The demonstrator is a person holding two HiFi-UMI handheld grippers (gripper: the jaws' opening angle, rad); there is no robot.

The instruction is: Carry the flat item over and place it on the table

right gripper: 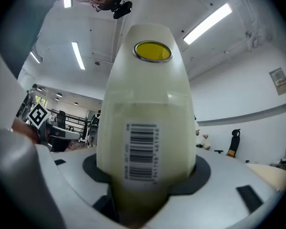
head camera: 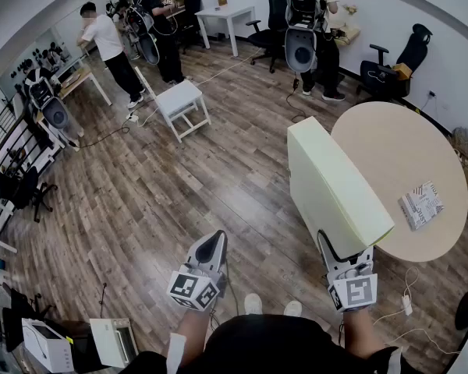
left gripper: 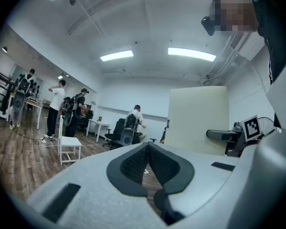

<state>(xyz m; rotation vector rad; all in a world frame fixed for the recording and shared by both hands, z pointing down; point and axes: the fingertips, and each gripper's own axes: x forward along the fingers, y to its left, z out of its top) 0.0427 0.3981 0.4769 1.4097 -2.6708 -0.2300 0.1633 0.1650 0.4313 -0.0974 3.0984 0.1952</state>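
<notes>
A large room with a dark wooden plank floor [head camera: 218, 185], white walls and strip lights. I take the round table [head camera: 390, 142] as my landmark; its pale top sits at the right of the head view.

Nearest to me, well short of the table and to its left, the left gripper [head camera: 213, 244] points forward over bare floor. Its own view shows the two dark pads pressed together with nothing between them.

Closer to the table, just off its near-left edge, the right gripper [head camera: 335, 257] clamps the bottom edge of the flat slab [head camera: 331, 181]. This is a thick, pale cream panel standing on edge. In the right gripper view it fills the gap between the jaws, with a barcode label [right gripper: 142, 151] facing the camera and a yellow disc [right gripper: 153, 51] on its far end.

The slab's far end overlaps the table's left rim in the head view; I cannot tell whether it touches the top. On the table's right side lies a small printed packet [head camera: 421, 205], well apart from the slab.

Beyond the table to its left stands a white stool [head camera: 181, 104]. Farther back are desks, office chairs and several people wearing backpack rigs.

I judge the carry to be nearly done. Next I need to swing the slab over the bare tabletop, tip it flat, lower it clear of the packet, then release.
</notes>
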